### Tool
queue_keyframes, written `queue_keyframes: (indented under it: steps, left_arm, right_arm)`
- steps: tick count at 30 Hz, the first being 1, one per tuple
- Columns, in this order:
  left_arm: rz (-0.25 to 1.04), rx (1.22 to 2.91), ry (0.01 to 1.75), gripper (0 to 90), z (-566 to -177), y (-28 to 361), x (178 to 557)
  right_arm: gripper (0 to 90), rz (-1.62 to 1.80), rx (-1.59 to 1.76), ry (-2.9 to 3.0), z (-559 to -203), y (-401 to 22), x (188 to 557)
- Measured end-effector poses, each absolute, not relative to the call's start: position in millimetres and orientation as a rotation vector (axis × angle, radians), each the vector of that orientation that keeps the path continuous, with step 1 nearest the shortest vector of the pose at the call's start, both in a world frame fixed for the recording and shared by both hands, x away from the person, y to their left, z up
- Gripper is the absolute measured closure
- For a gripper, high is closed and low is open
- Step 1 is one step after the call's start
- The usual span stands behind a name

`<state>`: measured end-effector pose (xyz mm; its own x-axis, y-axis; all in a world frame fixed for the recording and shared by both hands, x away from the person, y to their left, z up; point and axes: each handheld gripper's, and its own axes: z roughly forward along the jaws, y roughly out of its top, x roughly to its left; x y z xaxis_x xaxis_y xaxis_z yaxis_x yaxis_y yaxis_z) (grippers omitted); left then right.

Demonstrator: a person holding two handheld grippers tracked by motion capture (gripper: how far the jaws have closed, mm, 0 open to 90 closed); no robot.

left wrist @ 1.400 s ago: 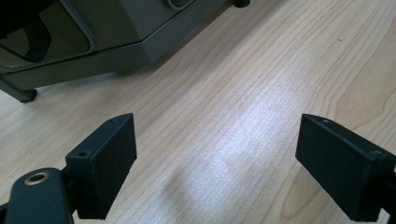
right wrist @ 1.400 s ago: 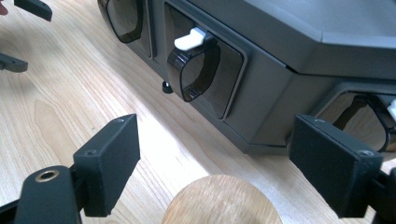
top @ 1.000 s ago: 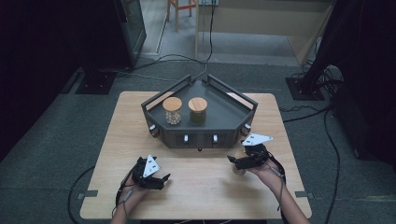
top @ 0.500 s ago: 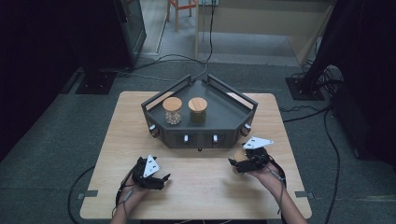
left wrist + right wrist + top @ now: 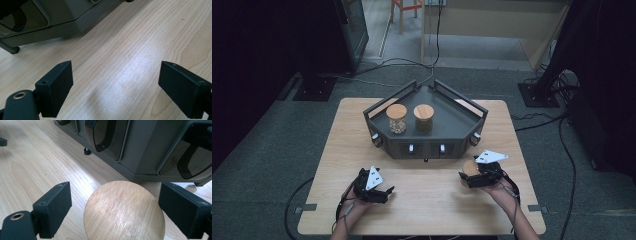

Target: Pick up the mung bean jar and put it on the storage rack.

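A jar with a round wooden lid [image 5: 124, 211] [image 5: 470, 167] stands on the wooden table just in front of the dark grey tray. My right gripper [image 5: 117, 195] [image 5: 465, 178] straddles it. Its jaws have just been opening, and a gap shows on each side of the lid, so the pads do not press on it. My left gripper [image 5: 116, 75] [image 5: 387, 192] rests open over bare table at the near left, with nothing between its jaws. Two more wooden-lidded jars [image 5: 396, 118] [image 5: 423, 117] stand side by side on the tray [image 5: 454, 122].
The tray has raised rails at the back and dark windowed compartments [image 5: 102, 135] along its front face, standing on small feet [image 5: 86, 151]. Its corner [image 5: 50, 22] lies beyond my left jaws. Cables trail on the floor around the table [image 5: 432, 200].
The right gripper has eased slightly toward the table's near edge, and the jar's wooden lid shows more plainly between its jaws. The left gripper has stayed put.
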<state>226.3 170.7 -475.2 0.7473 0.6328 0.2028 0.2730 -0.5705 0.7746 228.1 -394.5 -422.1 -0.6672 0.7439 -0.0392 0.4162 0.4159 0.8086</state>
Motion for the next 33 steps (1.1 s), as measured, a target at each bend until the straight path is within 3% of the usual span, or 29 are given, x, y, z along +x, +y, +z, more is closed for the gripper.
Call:
queue_keyframes:
  steps: [33]
  left_arm:
    - [0.609,2.178,0.683,12.4,-474.5,172.2,225.0]
  right_arm:
    - [11.3,1.079,1.094,2.284,-454.1,-394.4,222.5]
